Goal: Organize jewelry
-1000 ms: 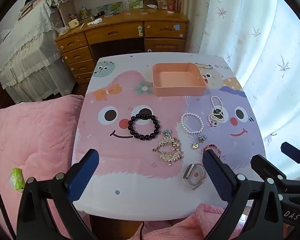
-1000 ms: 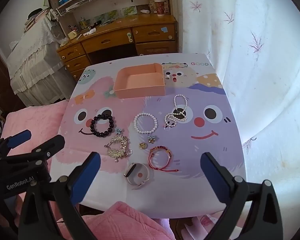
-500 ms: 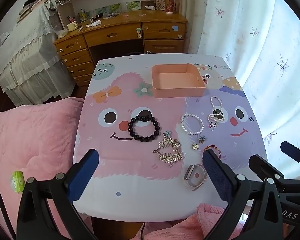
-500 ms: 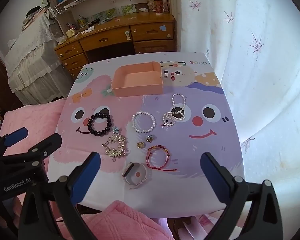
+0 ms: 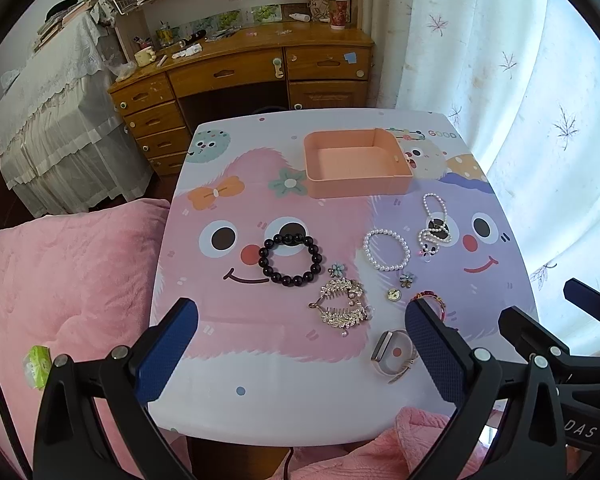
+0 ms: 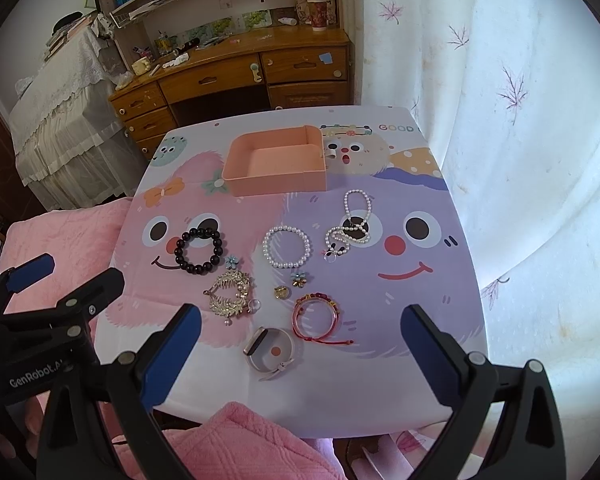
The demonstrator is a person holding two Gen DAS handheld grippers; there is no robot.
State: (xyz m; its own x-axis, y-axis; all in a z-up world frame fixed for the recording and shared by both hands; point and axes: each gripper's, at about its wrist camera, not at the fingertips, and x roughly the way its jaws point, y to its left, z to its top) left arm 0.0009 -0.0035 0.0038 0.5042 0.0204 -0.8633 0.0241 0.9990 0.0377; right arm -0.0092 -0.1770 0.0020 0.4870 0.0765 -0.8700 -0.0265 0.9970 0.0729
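- Red cord bracelet: mostly hidden behind the right finger pad in the left wrist view; whole in the right wrist view.
- Small pieces near table centre: two flower charms and a gold charm; detail too fine to resolve.
- Left gripper: fingers wide apart, holding nothing, raised above the near table edge, touching no item.
- Right gripper: fingers wide apart, empty, likewise above the near edge.
- Orange box: far on the table, empty.
- Between box and grippers: black bead bracelet, pearl bracelet, pearl necklace, gold hair claw, watch, all separate.
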